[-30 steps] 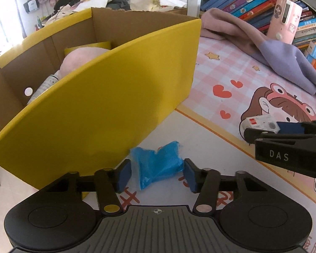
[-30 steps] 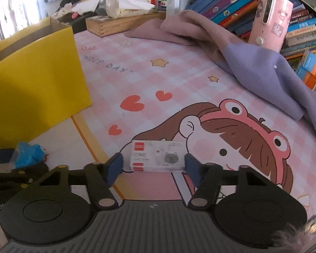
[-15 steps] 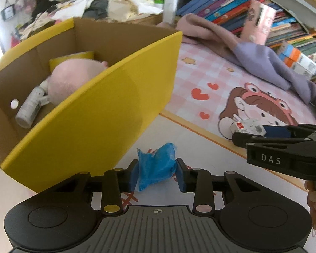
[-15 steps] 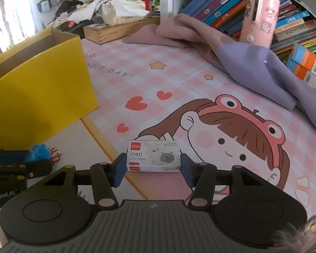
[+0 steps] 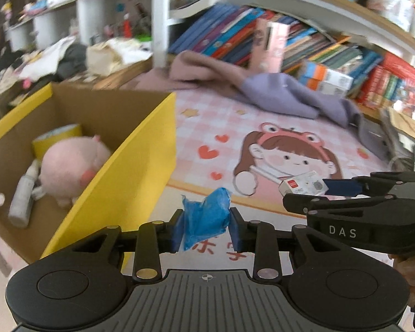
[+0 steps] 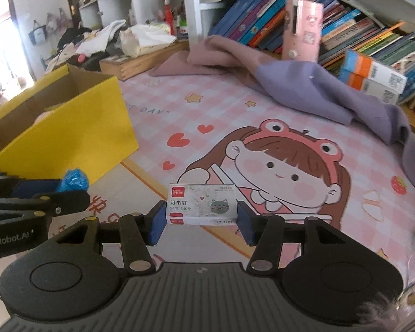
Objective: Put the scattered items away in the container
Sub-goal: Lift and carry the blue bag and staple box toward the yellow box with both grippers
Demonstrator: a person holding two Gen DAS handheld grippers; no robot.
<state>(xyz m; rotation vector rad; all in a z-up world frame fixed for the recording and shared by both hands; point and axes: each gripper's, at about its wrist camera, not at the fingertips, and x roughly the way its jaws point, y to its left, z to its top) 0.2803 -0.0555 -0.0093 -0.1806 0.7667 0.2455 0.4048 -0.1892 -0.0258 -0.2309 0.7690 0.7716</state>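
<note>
My left gripper (image 5: 206, 228) is shut on a crumpled blue plastic packet (image 5: 204, 217) and holds it above the mat, just right of the yellow cardboard box (image 5: 130, 166). The box is open on top and holds a pink plush pig (image 5: 69, 166), a grey tube (image 5: 23, 193) and a yellow roll (image 5: 56, 138). My right gripper (image 6: 202, 225) is shut on a small white staple box (image 6: 203, 204), lifted above the mat. In the left wrist view the right gripper (image 5: 332, 191) and staple box (image 5: 301, 184) show at the right. In the right wrist view the blue packet (image 6: 74, 179) shows at the left, beside the yellow box (image 6: 69, 132).
A pink cartoon mat (image 6: 262, 144) covers the surface. A purple and pink cloth (image 6: 304, 88) lies at the back right. A pink patterned case (image 6: 301, 27) leans on rows of books (image 6: 373, 41). A wooden tray (image 6: 135, 61) with clutter stands behind the box.
Both grippers have closed on their items and lifted them off the mat. The left view now looks down into the yellow box from higher up.
</note>
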